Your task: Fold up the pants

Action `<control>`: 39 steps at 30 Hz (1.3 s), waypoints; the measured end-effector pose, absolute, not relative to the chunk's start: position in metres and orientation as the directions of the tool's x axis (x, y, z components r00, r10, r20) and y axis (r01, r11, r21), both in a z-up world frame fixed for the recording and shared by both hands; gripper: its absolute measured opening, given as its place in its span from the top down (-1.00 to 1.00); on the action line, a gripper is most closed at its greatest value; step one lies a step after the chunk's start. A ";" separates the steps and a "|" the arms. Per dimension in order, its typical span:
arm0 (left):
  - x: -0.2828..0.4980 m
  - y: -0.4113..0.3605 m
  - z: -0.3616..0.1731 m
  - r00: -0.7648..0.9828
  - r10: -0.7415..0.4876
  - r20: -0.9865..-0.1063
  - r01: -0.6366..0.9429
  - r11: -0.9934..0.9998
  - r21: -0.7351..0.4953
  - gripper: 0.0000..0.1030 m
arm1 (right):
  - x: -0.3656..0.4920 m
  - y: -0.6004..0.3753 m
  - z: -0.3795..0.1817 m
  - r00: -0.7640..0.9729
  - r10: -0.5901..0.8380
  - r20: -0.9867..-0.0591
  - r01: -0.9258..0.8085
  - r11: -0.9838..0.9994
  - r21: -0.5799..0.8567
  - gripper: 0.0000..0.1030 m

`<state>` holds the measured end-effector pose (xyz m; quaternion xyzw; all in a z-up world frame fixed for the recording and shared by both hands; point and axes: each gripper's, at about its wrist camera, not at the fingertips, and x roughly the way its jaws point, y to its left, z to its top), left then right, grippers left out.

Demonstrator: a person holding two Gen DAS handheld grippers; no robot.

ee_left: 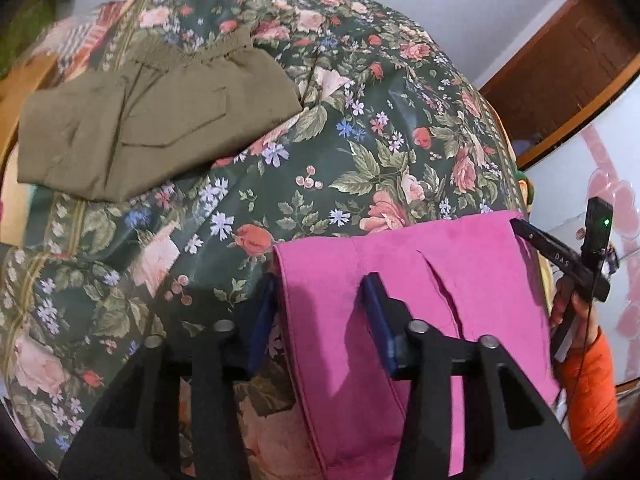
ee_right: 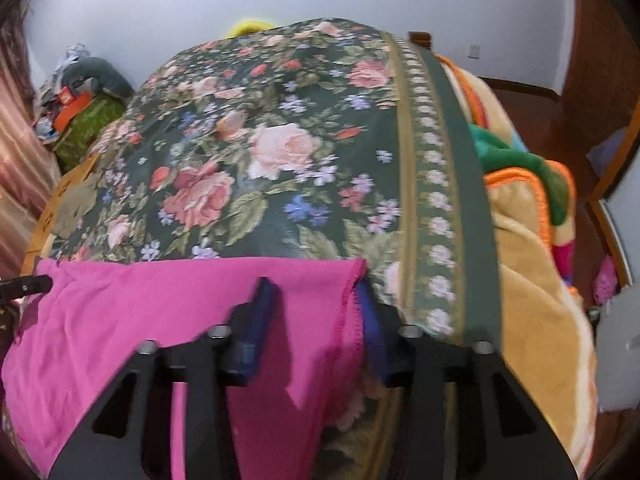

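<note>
Magenta pants (ee_left: 420,276) hang across the near edge of the floral bed cover (ee_left: 340,132). My left gripper (ee_left: 320,300) has its blue-padded fingers (ee_left: 378,312) astride the pants' left edge, fabric between them. In the right wrist view the pants (ee_right: 160,312) fill the lower left; my right gripper (ee_right: 312,308) straddles their fringed right edge. Both jaws stand apart around the cloth; whether they press on it I cannot tell. The right gripper's body (ee_left: 576,264) shows in the left wrist view at the right.
Folded olive pants (ee_left: 152,120) lie at the far left of the bed. An orange-trimmed blanket (ee_right: 532,240) lies right of the floral cover (ee_right: 280,140). Clutter (ee_right: 80,108) sits at the far left by the wall. A wooden door (ee_left: 560,72) stands at the right.
</note>
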<state>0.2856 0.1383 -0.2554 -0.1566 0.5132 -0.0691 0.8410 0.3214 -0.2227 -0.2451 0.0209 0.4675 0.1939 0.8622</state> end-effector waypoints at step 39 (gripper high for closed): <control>0.227 0.059 -0.242 0.502 -0.016 -0.865 0.119 0.992 0.051 -0.48 | 0.204 -0.136 -0.232 0.270 0.336 -0.902 -0.615 0.781 0.107 -0.31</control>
